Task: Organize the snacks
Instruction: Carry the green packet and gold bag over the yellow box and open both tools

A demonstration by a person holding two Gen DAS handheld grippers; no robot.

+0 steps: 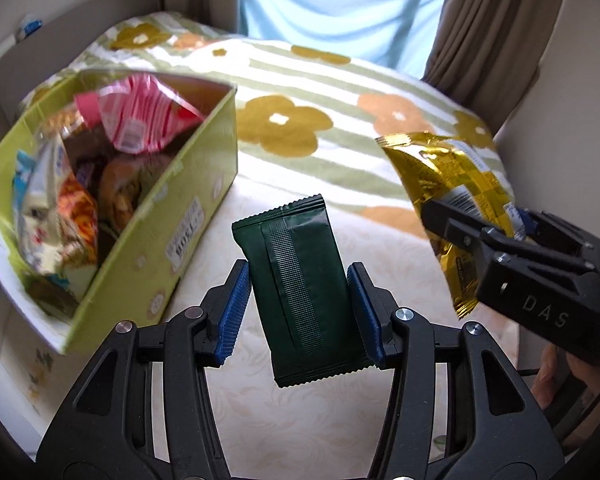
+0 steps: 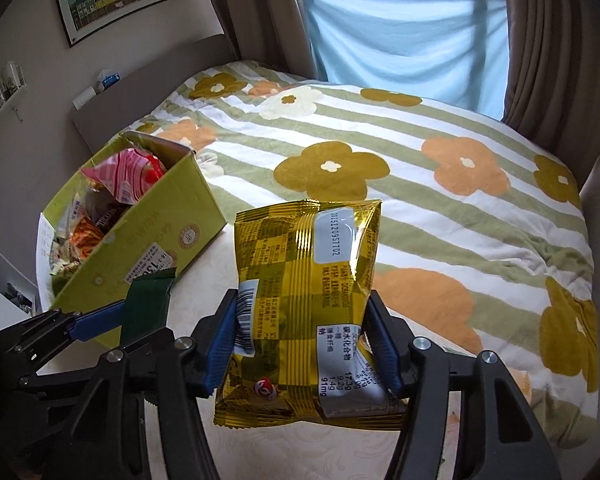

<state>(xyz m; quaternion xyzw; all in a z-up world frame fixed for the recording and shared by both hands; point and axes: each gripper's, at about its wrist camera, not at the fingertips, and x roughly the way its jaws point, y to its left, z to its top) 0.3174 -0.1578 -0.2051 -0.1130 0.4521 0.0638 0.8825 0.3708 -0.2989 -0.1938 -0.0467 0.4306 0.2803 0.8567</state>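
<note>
Snacks are what you are sorting, and you hold one in each tong. Your left gripper (image 1: 300, 312) squeezes the dark green packet (image 1: 300, 280), just to the right of the green box (image 1: 140, 248). Your right gripper (image 2: 300, 352) squeezes the gold bag (image 2: 304, 304), farther right of the box, over the table (image 1: 300, 420). The box already has lots of snacks inside. You look to be carrying both to the box. Next, bring each one over the open top of the box, then let go.
</note>
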